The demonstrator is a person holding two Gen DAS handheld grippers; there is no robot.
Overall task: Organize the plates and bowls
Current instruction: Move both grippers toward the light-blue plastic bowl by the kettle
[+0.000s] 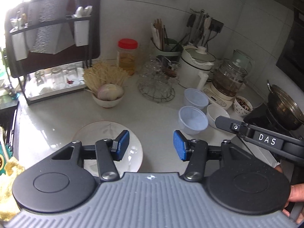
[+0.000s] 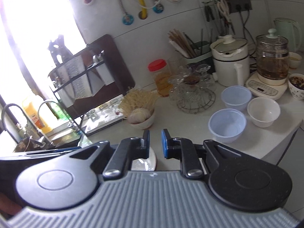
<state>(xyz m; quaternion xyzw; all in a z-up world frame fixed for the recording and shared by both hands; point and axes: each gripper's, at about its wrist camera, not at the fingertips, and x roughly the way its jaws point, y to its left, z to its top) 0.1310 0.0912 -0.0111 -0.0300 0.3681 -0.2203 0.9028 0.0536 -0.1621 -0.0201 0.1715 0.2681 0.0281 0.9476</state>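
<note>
My left gripper (image 1: 151, 145) hangs open above the counter with nothing between its blue pads. A white plate (image 1: 106, 133) lies flat under its left finger. Right of it stand two translucent plastic bowls (image 1: 191, 119) (image 1: 195, 97) and a white bowl (image 1: 216, 114). My right gripper (image 1: 221, 121) reaches in from the right, its tip over the white bowl. In the right wrist view that gripper (image 2: 154, 142) is shut to a narrow gap and holds nothing. Part of the plate (image 2: 144, 163) shows below it, and the plastic bowls (image 2: 227, 125) (image 2: 236, 97) and the white bowl (image 2: 264, 111) sit ahead to the right.
A bowl with an onion and dry noodles (image 1: 108, 96) stands mid-counter. Behind are a wire stand of glass cups (image 1: 156, 83), a red-lidded jar (image 1: 127, 55), a white cooker (image 1: 197, 64) and a glass kettle (image 1: 229, 77). A floral bowl (image 1: 243, 105) and a wok (image 1: 285, 108) are right; a dish rack (image 1: 51, 57) and sink (image 2: 28, 133) left.
</note>
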